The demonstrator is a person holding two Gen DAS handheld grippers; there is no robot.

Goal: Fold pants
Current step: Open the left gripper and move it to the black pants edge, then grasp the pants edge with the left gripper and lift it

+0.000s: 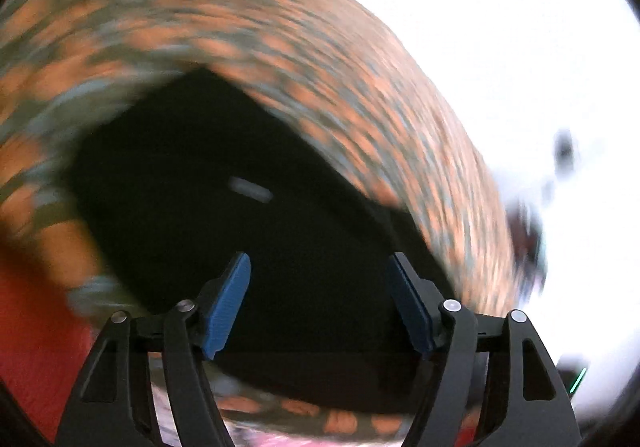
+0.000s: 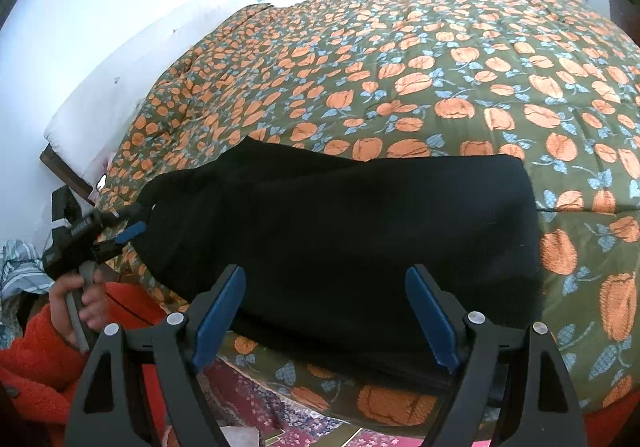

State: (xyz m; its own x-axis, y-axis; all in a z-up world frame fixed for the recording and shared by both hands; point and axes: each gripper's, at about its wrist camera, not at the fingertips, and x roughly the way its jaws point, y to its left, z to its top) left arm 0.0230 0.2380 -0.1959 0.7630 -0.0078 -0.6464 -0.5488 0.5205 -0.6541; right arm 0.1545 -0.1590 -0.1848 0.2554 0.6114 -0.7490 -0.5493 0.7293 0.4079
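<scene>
bedspread (image 2: 440, 59): olive with orange flowers, blue leaves, fills upper and right frame | white pillow (image 2: 132, 75): upper left, against wall | pink patterned rug (image 2: 256, 403): bottom centre | striped cloth (image 2: 20, 267): far left edge

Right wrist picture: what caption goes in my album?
Open right gripper above folded black fabric pants on the orange-flowered green quilt.

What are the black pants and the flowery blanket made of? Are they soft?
The black pants look like soft, matte knit or fleece, since nothing shines on them, though the exact cloth is unclear. The flowery blanket looks like padded, quilted cotton: stitched lines and puffy dimples show across its printed orange flowers.
</scene>
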